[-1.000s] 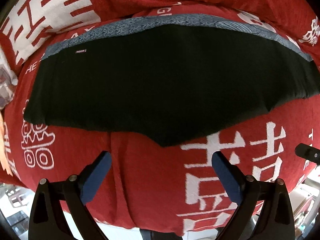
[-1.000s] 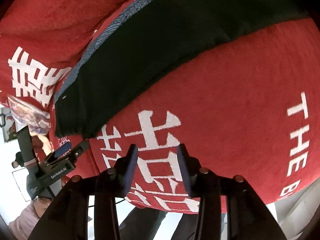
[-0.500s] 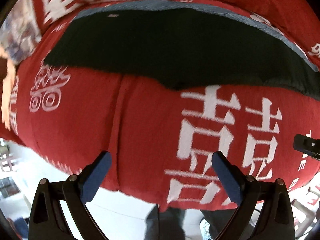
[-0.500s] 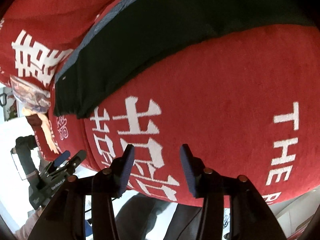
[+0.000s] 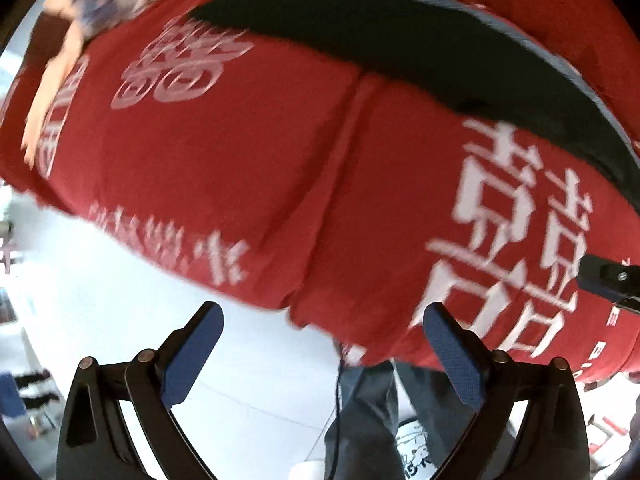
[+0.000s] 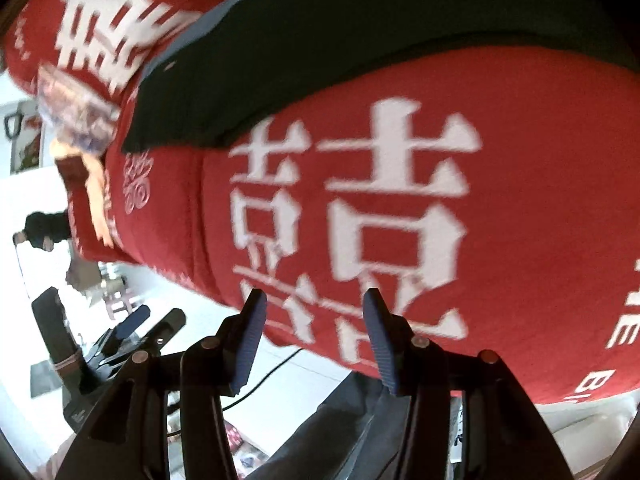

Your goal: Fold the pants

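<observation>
Your pants (image 6: 360,52) look like matt dark cloth with a bluish woven band along one edge, lying on a fuzzy red blanket (image 5: 248,168) with white printed characters. Your left gripper (image 5: 322,354) and right gripper (image 6: 314,332) are black plastic with ribbed blue pads (image 6: 250,340), and the floor (image 5: 248,392) down below is pale and smooth-looking.
</observation>
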`<action>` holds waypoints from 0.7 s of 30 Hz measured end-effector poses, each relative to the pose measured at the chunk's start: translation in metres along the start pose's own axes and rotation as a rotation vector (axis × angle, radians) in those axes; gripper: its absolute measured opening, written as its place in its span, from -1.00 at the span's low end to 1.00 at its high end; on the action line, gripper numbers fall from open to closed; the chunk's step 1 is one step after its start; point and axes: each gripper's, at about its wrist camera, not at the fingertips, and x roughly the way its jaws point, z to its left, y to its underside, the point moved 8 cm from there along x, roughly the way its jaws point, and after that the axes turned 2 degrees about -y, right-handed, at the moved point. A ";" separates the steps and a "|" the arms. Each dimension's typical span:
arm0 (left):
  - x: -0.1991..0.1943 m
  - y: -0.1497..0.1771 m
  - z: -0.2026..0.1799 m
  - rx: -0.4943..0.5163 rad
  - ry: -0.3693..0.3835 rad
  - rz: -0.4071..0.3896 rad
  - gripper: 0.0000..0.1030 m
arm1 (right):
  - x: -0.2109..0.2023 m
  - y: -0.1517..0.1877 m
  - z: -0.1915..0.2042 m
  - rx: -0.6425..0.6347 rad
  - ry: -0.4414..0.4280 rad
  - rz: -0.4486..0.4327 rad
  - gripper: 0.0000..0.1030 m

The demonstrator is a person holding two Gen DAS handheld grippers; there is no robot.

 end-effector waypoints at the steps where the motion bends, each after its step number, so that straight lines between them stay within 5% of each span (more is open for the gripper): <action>1: 0.000 0.003 0.008 -0.013 -0.002 0.004 0.96 | 0.002 0.002 0.006 -0.012 -0.001 0.001 0.05; 12: 0.000 0.018 0.056 -0.041 -0.019 0.000 0.96 | 0.006 0.011 0.034 -0.020 -0.014 -0.051 0.05; 21: -0.007 0.009 0.045 0.018 -0.009 -0.028 0.96 | -0.009 0.010 0.012 0.043 -0.015 -0.119 0.05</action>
